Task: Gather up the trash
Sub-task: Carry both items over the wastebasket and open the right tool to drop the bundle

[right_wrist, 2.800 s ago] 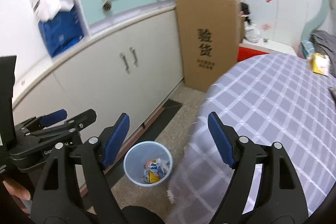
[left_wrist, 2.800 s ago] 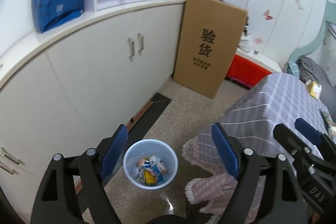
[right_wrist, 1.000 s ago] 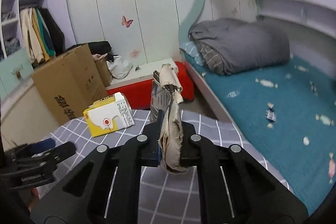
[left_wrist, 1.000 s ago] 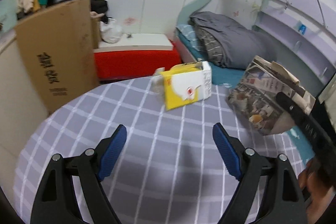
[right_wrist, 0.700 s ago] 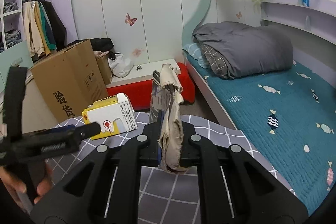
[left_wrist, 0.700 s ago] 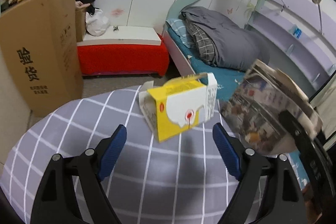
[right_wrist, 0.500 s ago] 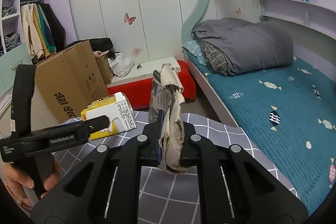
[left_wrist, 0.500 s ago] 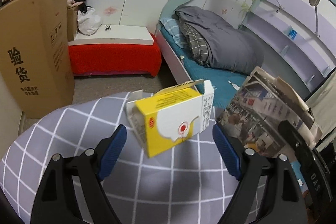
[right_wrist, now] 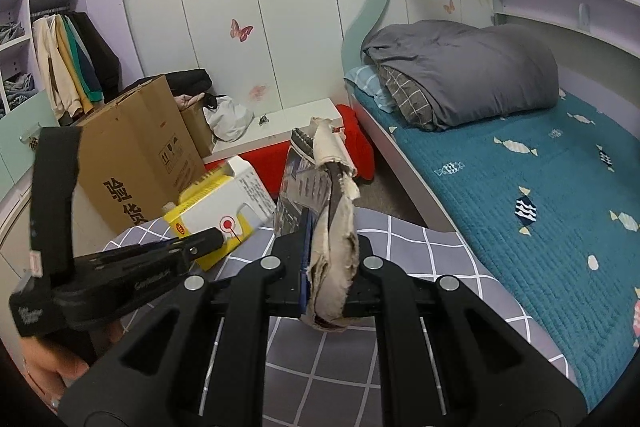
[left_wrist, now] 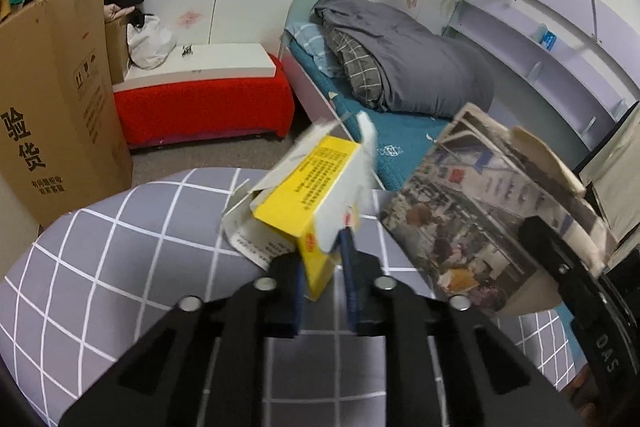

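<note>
A yellow and white carton [left_wrist: 308, 187] is tilted over the grey checked tablecloth [left_wrist: 120, 267]. My left gripper [left_wrist: 322, 279] is closing on it, and its blue pads press on the carton's near corner. In the right wrist view the same carton [right_wrist: 224, 203] lies to the left, with the left gripper's tips [right_wrist: 208, 239] at its lower edge. A folded, worn newspaper [right_wrist: 332, 227] stands upright in my right gripper [right_wrist: 326, 267], which is shut on it. The newspaper [left_wrist: 480, 211] also shows at the right of the left wrist view.
A tall cardboard box [left_wrist: 52, 99] stands on the floor left of the table. A red bench with a white top [left_wrist: 200, 107] is behind it. A bed with a teal cover and a grey duvet [right_wrist: 460, 75] runs along the right. A hand [right_wrist: 44, 375] holds the left gripper.
My left gripper moved forward to the yellow carton and its jaws came together on it; the carton has tipped up. The right gripper keeps hold of the newspaper and has stayed put.
</note>
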